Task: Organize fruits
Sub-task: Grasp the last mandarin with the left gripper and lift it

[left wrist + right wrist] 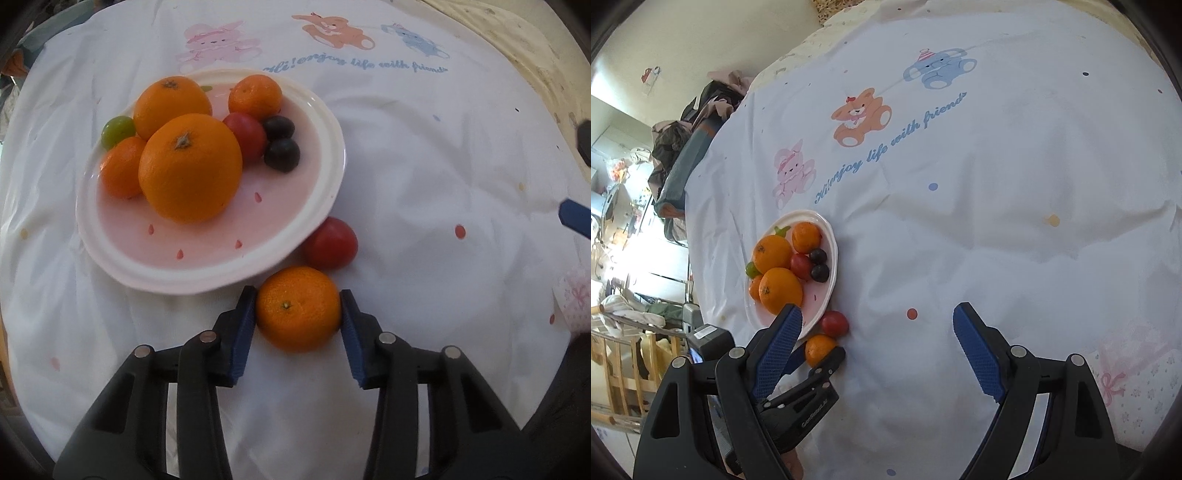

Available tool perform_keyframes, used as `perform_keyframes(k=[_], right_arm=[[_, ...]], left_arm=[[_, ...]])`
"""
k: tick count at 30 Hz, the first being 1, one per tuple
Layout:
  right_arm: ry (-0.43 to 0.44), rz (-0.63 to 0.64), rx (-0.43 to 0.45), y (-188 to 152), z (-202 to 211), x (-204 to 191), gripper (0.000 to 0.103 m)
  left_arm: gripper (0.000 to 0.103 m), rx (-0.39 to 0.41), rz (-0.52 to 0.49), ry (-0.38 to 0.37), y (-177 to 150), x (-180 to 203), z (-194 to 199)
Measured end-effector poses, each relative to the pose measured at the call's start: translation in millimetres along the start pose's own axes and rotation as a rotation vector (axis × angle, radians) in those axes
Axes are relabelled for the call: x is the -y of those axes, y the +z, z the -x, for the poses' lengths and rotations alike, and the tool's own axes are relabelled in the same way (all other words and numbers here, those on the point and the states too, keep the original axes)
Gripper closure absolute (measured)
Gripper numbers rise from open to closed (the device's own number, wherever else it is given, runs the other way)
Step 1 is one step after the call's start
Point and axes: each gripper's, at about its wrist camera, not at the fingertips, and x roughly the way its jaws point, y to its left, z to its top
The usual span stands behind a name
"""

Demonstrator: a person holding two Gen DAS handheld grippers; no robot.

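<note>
The left gripper (298, 308) points down at a white cloth (424, 206) printed with cartoon animals. Between its two blue pads sits a small orange (298, 308), low in the middle of the left wrist picture. Both pads touch the sides of the fruit, so the fingers are closed on it. The small orange rests on the cloth, just below the rim of a pink plate (207, 273) with a white edge.

A red fruit (331, 243) lies on the cloth just above the small orange, right beside the plate's rim at its lower right.

The plate fills the upper left of that picture. On it sit two big oranges, the front big orange (190, 168) and the back big orange (171, 105). Two more small orange fruits are there too, one at the plate's left side (120, 171) and one at its top right (255, 96). A green grape (117, 130) peeks out at the left. A second red fruit (245, 136) sits beside two dark grapes (281, 146).

In the right wrist picture, the right gripper (875, 319) hangs over bare cloth. Its fingers stand wide apart and hold nothing. The plate sits at the middle left of that picture, partly behind this gripper's left finger.
</note>
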Motion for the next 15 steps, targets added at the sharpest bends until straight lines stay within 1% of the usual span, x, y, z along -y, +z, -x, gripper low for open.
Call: perform_keyframes(k=[3,8,10,15], right_arm=[[-0.002,0.006,-0.001,-0.3,-0.8,-1.7,0.017],[-0.013,0.019,-0.003,-1.5,-3.1,-5.7,0.017],[-0.021,0.028,-0.005,-2.3,-4.8,-8.1,0.016],[-0.041,0.051,-0.019,-6.1,-12.6,-15.3,0.017]], left_arm=[[0.064,-0.006,0.005,-0.016,-7.2,-7.1,8.2],[0.064,0.005,0.015,0.000,-17.5,-25.5,32.3],[0.064,0.008,0.033,-0.008,-18.9,-37.4,44.2],[0.064,0.058,0.060,0.001,-17.7,-66.8,78.7]])
